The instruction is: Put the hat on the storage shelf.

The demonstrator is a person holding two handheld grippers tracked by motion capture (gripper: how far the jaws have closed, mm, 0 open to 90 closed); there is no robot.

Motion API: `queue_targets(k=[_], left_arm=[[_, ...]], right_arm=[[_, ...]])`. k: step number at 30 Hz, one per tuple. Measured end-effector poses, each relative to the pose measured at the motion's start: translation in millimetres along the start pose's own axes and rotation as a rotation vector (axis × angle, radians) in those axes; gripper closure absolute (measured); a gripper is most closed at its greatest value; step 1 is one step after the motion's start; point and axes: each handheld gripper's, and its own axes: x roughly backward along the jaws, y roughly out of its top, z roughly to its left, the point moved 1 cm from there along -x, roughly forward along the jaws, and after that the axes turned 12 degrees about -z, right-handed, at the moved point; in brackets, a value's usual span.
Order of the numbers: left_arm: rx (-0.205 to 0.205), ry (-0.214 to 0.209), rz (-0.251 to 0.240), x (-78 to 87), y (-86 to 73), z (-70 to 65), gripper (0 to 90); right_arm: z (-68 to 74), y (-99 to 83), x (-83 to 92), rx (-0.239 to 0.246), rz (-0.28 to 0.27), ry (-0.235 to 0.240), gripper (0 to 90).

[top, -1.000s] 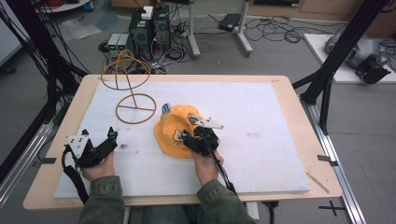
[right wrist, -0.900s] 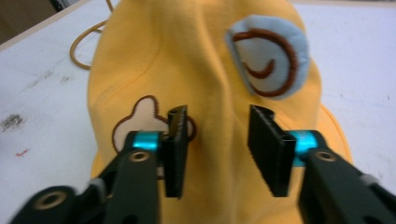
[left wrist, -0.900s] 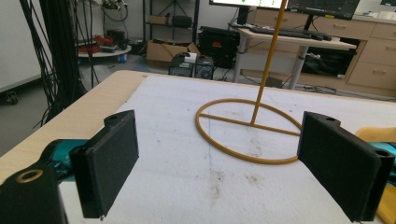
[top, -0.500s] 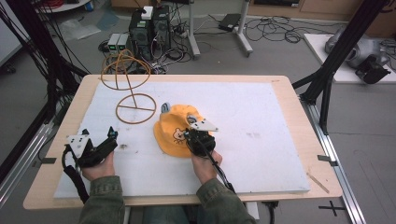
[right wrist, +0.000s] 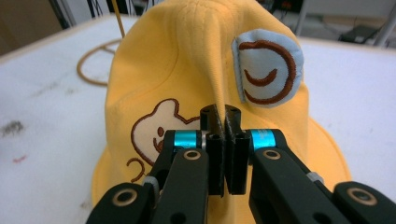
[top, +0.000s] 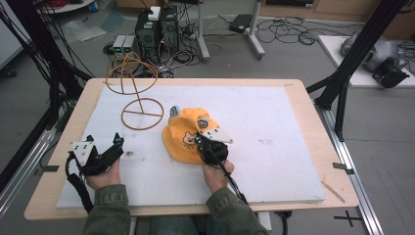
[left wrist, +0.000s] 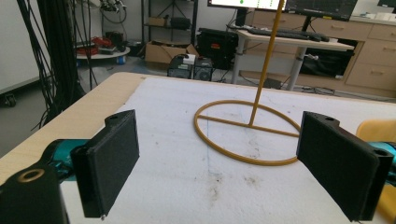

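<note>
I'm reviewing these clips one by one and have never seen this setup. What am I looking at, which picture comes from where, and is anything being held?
There is no robot here: a person at a table holds a hand-operated claw in each hand. The high view looks down from above; the other two come from cameras riding on each claw, looking along its black jaws.

On the white table cover lie a yellow hat with a bear face and pale blue ears, and a thin yellow wire stand with a ring base.

The right claw has its jaws pressed together on a fold of the hat's fabric. The left claw is wide open with nothing between its jaws, pointing toward the stand.
</note>
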Motion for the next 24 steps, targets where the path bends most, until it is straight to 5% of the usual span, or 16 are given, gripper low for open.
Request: queue_targets(k=[11, 24], left_arm=[[0.0, -0.006, 0.002, -0.2, -0.6, -0.8, 13.4], [-0.001, -0.01, 0.001, -0.3, -0.8, -1.9, 13.4]], right_arm=[[-6.3, 25.7, 36.6, 0.052, -0.4, -0.028, 89.7], [-19.9, 40.9, 42.5, 0.023, -0.476, -0.049, 89.7]])
